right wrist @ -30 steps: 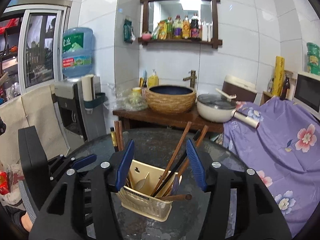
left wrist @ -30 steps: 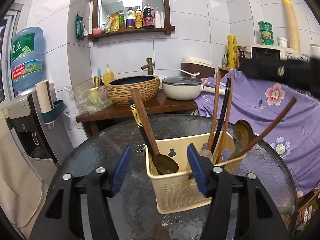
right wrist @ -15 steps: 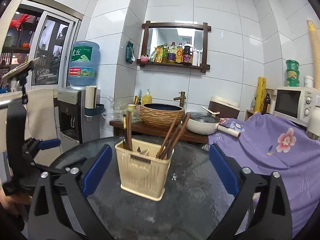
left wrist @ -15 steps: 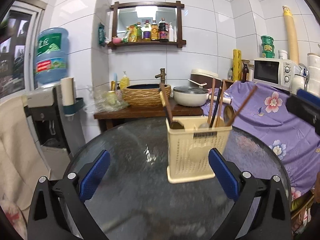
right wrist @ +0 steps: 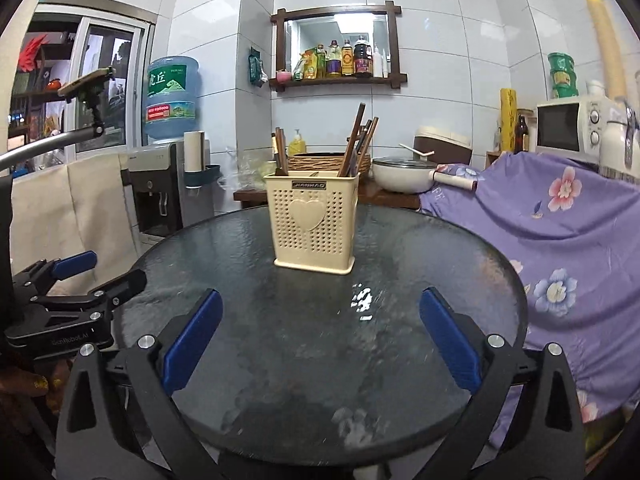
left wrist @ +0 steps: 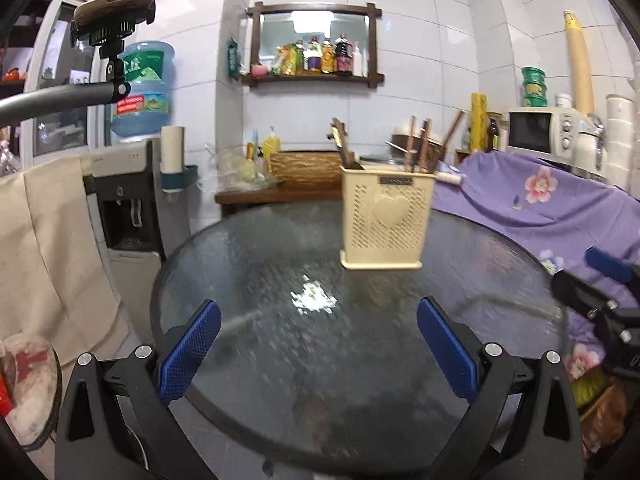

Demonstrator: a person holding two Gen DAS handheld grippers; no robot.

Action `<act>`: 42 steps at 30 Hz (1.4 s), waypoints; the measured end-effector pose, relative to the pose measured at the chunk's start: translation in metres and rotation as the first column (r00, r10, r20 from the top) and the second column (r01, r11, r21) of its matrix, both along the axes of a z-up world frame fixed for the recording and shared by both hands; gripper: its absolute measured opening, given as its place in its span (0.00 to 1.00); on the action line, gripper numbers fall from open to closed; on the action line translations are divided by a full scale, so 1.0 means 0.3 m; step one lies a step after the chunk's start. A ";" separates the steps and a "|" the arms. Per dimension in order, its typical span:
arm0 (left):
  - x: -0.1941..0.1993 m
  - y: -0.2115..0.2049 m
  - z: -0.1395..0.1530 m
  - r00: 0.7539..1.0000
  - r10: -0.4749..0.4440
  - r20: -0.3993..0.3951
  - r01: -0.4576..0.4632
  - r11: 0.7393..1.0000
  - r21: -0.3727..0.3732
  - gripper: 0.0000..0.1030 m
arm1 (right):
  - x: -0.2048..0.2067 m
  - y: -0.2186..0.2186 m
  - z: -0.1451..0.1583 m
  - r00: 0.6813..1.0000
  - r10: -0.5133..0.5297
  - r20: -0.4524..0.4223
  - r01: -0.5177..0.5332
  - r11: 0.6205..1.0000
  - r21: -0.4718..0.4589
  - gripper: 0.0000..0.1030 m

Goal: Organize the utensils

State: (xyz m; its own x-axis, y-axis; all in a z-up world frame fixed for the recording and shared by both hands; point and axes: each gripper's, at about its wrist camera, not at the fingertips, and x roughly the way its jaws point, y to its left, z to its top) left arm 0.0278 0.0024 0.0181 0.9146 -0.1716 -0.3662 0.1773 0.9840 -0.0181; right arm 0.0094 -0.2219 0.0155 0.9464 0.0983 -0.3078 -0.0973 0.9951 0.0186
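A cream perforated utensil basket (left wrist: 386,222) (right wrist: 316,222) stands upright on the round dark glass table (left wrist: 280,344) (right wrist: 280,360). Wooden chopsticks (right wrist: 358,142) and dark-handled utensils (right wrist: 279,152) lean inside it. My left gripper (left wrist: 318,344) hovers at the table's near edge, open and holding nothing, well short of the basket. My right gripper (right wrist: 320,338) is likewise open, nothing between its blue pads (right wrist: 450,342). In the right wrist view the left gripper (right wrist: 76,280) shows at the left edge; in the left wrist view the right gripper's blue pad (left wrist: 608,266) shows at the right edge.
A purple flowered cloth (right wrist: 560,220) covers furniture right of the table. Behind stand a wooden counter with a woven basin (right wrist: 328,162) and white pot (right wrist: 404,178), a water dispenser (right wrist: 160,184) and a microwave (right wrist: 568,130). A phone on a holder arm (left wrist: 114,12) juts in from the left.
Both grippers went from partly shut to wide open and drew back from the basket toward the table's near edge, sinking lower. The basket now looks smaller and farther off.
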 end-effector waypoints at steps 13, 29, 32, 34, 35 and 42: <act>-0.076 0.019 0.010 1.000 0.001 -0.019 -0.001 1.000 -0.016 0.94 | -0.091 0.000 0.034 0.996 -0.032 0.078 0.034 0.999 -0.018 0.94; -0.104 0.012 0.018 1.000 0.008 0.005 -0.008 1.000 -0.025 0.94 | -0.108 0.004 0.046 0.995 -0.028 0.096 0.031 0.999 -0.032 0.94; -0.106 0.002 0.016 1.000 0.004 0.003 -0.004 1.000 -0.025 0.94 | -0.110 0.003 0.050 0.995 -0.027 0.093 0.030 0.999 -0.027 0.94; -0.104 -0.003 0.017 1.000 0.001 0.003 0.000 1.000 -0.021 0.94 | -0.113 0.001 0.053 0.995 -0.029 0.095 0.032 0.999 -0.024 0.94; -0.104 -0.007 0.017 1.000 0.002 0.004 -0.002 1.000 -0.016 0.94 | -0.113 0.001 0.054 0.995 -0.029 0.094 0.032 0.999 -0.024 0.94; -0.107 -0.023 0.014 1.000 0.001 0.004 -0.001 1.000 -0.007 0.94 | -0.105 -0.006 0.052 0.996 -0.027 0.086 0.029 0.999 -0.024 0.94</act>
State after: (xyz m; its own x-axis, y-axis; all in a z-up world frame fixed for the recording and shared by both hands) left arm -0.0043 -0.0045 0.0224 0.9163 -0.1732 -0.3611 0.1765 0.9840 -0.0240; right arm -0.0221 -0.2238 0.0310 0.9717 0.0641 -0.2276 -0.0691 0.9975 -0.0141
